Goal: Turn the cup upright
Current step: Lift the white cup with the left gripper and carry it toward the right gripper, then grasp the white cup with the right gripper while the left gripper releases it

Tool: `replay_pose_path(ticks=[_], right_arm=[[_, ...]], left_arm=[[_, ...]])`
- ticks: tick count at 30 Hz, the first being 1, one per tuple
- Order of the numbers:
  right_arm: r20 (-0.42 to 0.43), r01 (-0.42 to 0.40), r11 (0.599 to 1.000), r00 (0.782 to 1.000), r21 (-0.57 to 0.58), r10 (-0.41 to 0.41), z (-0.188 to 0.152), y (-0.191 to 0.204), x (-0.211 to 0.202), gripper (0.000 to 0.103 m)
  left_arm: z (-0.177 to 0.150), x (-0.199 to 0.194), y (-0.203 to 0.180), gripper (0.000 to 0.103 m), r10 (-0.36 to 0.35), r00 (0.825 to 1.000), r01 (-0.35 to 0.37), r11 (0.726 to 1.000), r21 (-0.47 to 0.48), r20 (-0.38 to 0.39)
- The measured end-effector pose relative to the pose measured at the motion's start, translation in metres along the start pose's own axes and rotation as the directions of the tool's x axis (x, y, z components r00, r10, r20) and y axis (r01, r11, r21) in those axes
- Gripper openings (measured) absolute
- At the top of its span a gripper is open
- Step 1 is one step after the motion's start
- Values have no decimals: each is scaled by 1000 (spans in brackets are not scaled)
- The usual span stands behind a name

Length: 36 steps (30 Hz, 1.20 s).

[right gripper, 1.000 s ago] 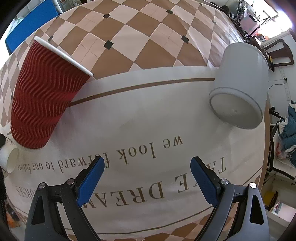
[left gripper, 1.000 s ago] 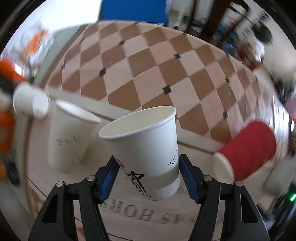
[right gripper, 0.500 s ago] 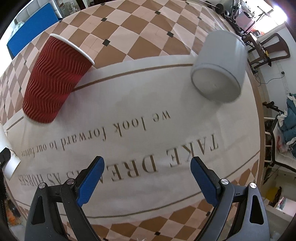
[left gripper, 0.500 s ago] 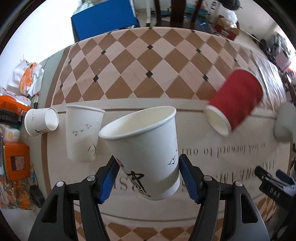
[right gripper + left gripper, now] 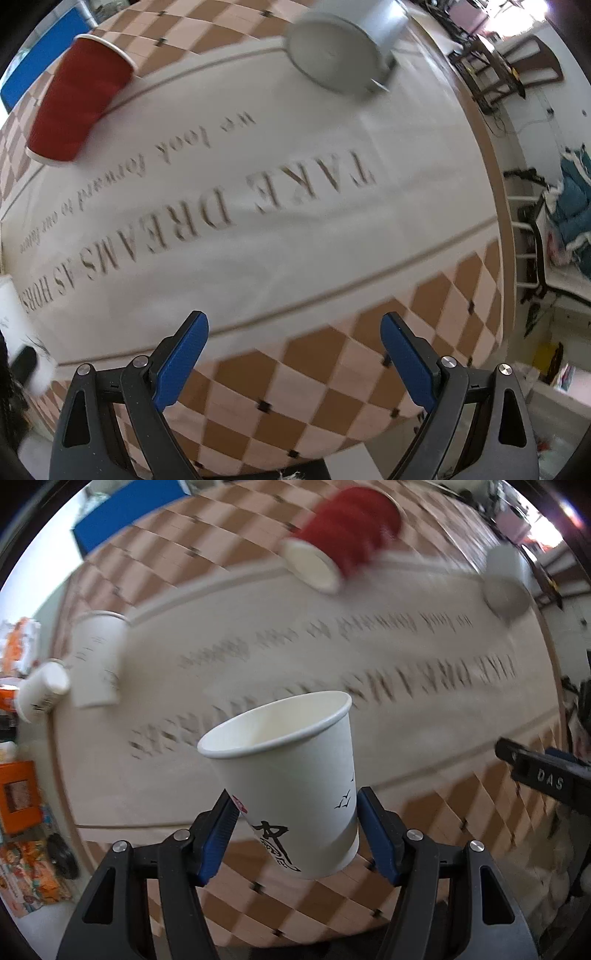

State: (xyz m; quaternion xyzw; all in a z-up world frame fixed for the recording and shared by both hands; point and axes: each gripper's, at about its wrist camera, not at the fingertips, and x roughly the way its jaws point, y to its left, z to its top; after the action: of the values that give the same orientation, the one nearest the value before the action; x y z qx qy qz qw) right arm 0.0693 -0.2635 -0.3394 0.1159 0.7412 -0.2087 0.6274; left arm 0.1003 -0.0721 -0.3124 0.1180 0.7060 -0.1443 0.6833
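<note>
1. Left hand-held gripper (image 5: pixel 297 834) is clamped on the white paper cup (image 5: pixel 291 775); its blue pads (image 5: pixel 221 834) press the lower wall from both sides.
2. That cup is carried mouth-up, tilted a little, with its open rim facing away from the camera and its base between the pads. It hangs above the near edge of the bench (image 5: pixel 424 746), over the brown-and-cream checked border of the cloth.
3. Black brush lettering and small bird marks are printed on the cup's wall.
4. Right hand-held gripper (image 5: pixel 293 354) has its jaws spread wide with nothing between them, hovering over the checked border at the near bench edge.
5. A part of the right tool, marked "DAS", shows at the right edge of the left wrist view.
6. A red ribbed cup (image 5: pixel 79 99) stands mouth-up toward the far side of the bench, at the edge of the cream centre panel.
7. A grey cup (image 5: pixel 341 48) lies on its side at the far right, its flat bottom facing the right wrist camera.
8. Two more white cups (image 5: pixel 96 661) stand at the far left, one just beside the other; the left view is blurred there.
9. The cream panel carries printed words, "TAKE DREAMS AS HORSE" among them.
</note>
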Motion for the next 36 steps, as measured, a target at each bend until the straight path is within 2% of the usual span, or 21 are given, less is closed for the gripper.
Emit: replay_pose_path(ticks=[7,10,16,21,23,24,25,30,32,33,34,36], right_arm=[[-29,14,999,999,50,-12,-27,-43,24,96],[-39,18,997,999,72,-15,-33,-57,33,96],[-50,18,995,999,100,-13,-30,-81,48,96],[-47,17,994,999,105,-12,-24,-91,51,96],[-43,15,995,999,103,-11,-21,-92,51,96],[-41,15,995,999,101,-10,-20,-93,51,96],[-40,15,995,999,98,-11,-19,-93,51,96],[-34,14,996,999,91,-11,-16,-90,47,95],[-33,11,996,999,89,-8,-17,-93,47,95],[-30,8,996,1000,89,-6,-18,-93,45,95],[-26,5,996,1000,90,-3,-19,-91,42,95],[-17,-12,996,1000,92,14,-23,-94,37,95]], left_arm=[[-1,36,-32,62,-103,988,109,993,46,-116],[4,46,-42,63,-116,983,127,990,67,-142],[13,59,-45,64,-101,981,118,988,96,-168],[13,61,-33,67,-146,974,155,987,37,-170],[11,60,-28,67,-139,978,146,989,35,-158],[10,58,-26,71,-142,978,149,988,34,-150],[9,56,-25,80,-144,979,150,988,33,-145],[11,35,-14,81,-167,982,169,985,19,-83],[11,17,-13,86,-175,984,175,985,6,-44],[10,9,-7,93,-175,984,175,985,2,-26],[8,1,-3,96,-174,985,174,985,-3,0],[2,-17,14,96,-157,985,159,987,-29,67]])
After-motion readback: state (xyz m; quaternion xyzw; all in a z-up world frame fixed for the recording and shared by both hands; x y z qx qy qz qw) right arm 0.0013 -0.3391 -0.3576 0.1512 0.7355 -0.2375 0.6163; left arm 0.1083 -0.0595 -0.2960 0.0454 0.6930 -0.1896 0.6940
